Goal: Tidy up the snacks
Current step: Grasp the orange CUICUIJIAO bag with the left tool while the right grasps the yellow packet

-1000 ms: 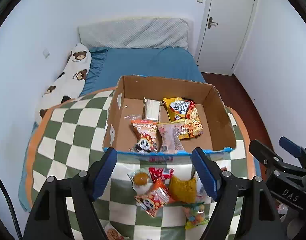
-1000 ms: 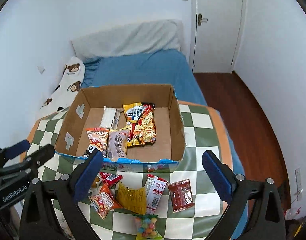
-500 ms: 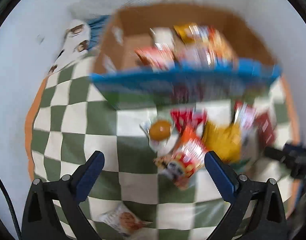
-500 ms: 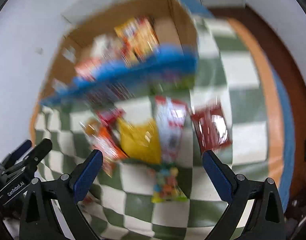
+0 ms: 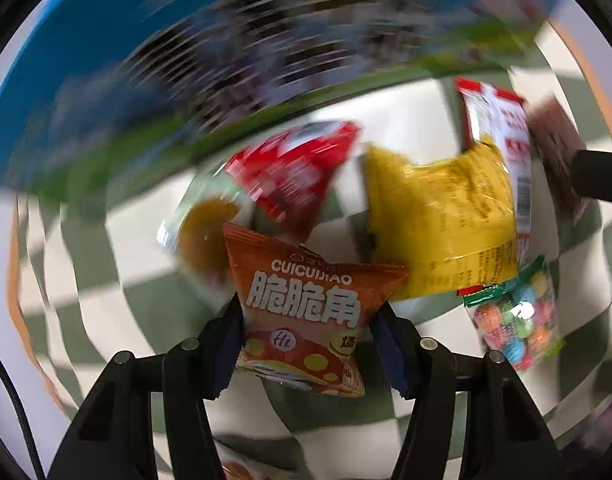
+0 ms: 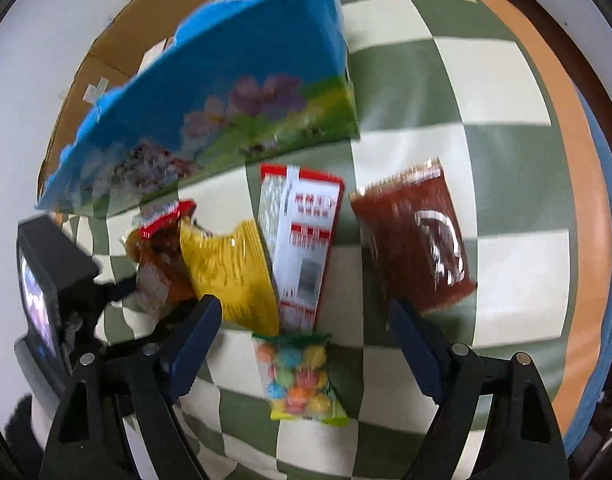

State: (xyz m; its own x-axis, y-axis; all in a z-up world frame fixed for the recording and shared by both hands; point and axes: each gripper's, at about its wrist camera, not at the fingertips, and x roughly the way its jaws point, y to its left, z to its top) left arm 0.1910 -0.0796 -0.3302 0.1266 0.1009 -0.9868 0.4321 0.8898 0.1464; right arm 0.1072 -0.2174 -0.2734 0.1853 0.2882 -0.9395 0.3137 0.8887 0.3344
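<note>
**My left fingers have the orange snack bag**

Left camera: A moment ago I was up high, looking down into the box, and my left fingers were wide open with nothing in them. Now I am down low by the snack pile. My left gripper [image 5: 308, 334] has closed in on the orange snack bag [image 5: 306, 312]. A finger presses on each side of the bag, so I think I have it. Most of this picture is blurry, so I think the hand is moving. The blue box [image 5: 106, 64] fills the top, just behind the pile. Next to my bag are a red bag [image 5: 302, 176], a yellow bag [image 5: 442, 224], a round orange snack in a clear wrapper [image 5: 204, 232] and a bag of colorful candy balls [image 5: 514, 328]. They all lie on the green and white checkered cloth [image 5: 118, 312]. This means one more snack is ready to go into the box.

Right camera: My right gripper [image 6: 306, 344] has come down low too. Its fingers are wide open and hold nothing. The candy bag [image 6: 300, 376] lies between them, but they do not touch it. Just past it are the yellow bag [image 6: 234, 276], a red and white pack [image 6: 306, 244] and a dark red pack [image 6: 418, 236]. The box [image 6: 210, 112] stands right behind them, with some snacks already inside. I can see my other gripper at the left edge by the pile. The candy bag looks like the easy one to take next.
</note>
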